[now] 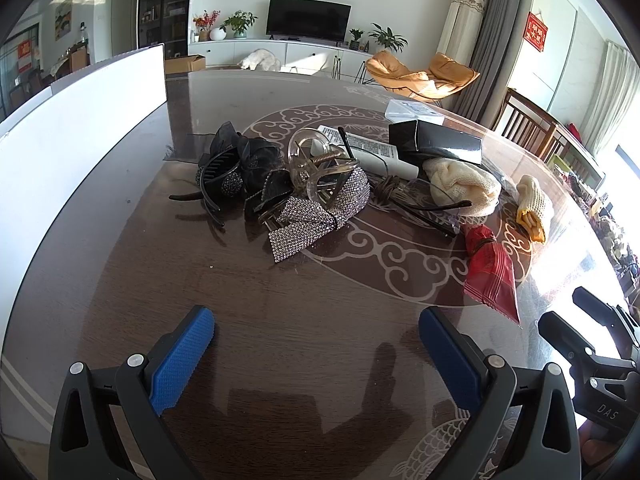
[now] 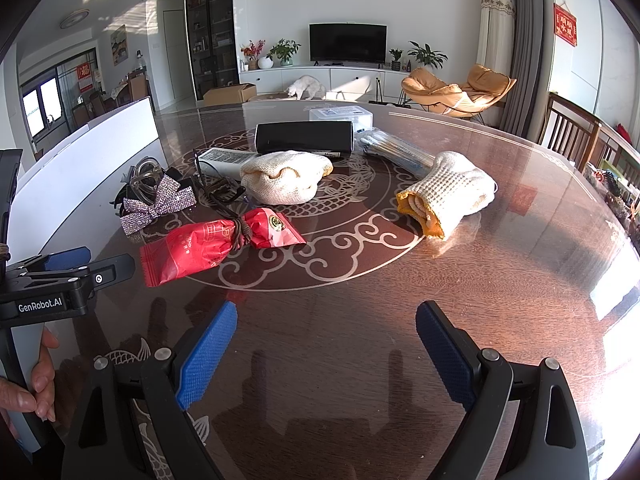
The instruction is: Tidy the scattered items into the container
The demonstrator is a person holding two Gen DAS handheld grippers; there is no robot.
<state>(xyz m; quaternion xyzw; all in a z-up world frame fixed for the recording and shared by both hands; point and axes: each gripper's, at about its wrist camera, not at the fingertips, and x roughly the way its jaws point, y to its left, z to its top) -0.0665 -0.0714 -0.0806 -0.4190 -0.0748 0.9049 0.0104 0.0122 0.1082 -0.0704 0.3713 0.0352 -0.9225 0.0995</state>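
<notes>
Scattered items lie on the dark round table (image 1: 280, 340). A black flower hair clip (image 1: 236, 164), a clear claw clip (image 1: 320, 168) and a rhinestone bow (image 1: 316, 216) sit ahead of my left gripper (image 1: 316, 344), which is open and empty. A red snack packet (image 2: 216, 242), a cream knitted cloth (image 2: 286, 178), a rolled cream-and-yellow cloth (image 2: 448, 196) and a black box (image 2: 304, 138) lie beyond my right gripper (image 2: 326, 340), also open and empty. The white container (image 1: 80, 120) stands at the table's left.
A white tube (image 1: 380, 152), eyeglasses (image 1: 424, 204), a flat white box (image 2: 340, 114) and a bundle of sticks (image 2: 396, 150) lie among the items. Wooden chairs (image 2: 576, 132) stand at the right. A hand (image 2: 36, 384) holds the left gripper's handle.
</notes>
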